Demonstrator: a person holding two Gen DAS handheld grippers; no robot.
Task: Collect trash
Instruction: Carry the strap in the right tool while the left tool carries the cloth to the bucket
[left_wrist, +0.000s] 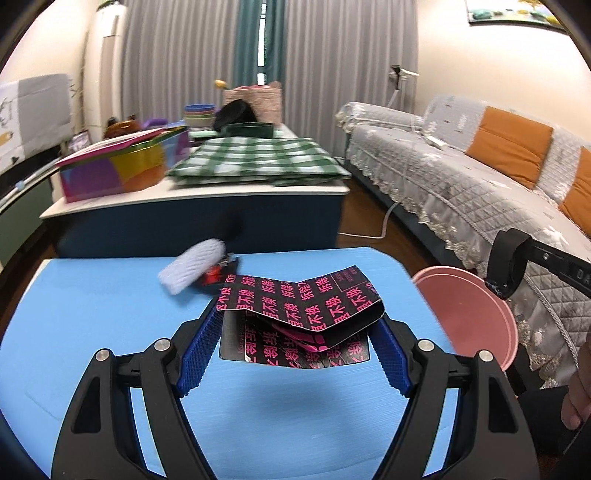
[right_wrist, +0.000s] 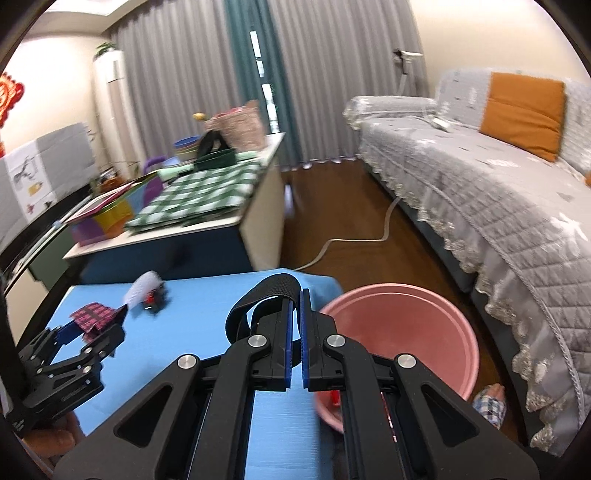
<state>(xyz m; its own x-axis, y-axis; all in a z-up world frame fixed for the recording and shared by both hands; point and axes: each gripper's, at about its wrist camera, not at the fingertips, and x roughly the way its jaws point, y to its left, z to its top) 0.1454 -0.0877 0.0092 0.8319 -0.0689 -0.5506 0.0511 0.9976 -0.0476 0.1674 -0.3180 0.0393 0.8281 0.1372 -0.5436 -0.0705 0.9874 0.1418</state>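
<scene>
Both hand-held grippers carry trash over the blue desk (left_wrist: 92, 332).

The left hand-held gripper (left_wrist: 295, 332) is spread wide, its blue pads pressed to the ends of a buckled black-and-pink carton (left_wrist: 303, 299) raised just above the desk. The right hand-held gripper (right_wrist: 295, 325) is nearly closed on a black strap loop (right_wrist: 266, 295), beside the pink bucket (right_wrist: 402, 325) at the desk's right edge. Farther back lies a blurred white foam sleeve (left_wrist: 192, 269), apparently touching a small black-and-red item (left_wrist: 218, 275).
</scene>
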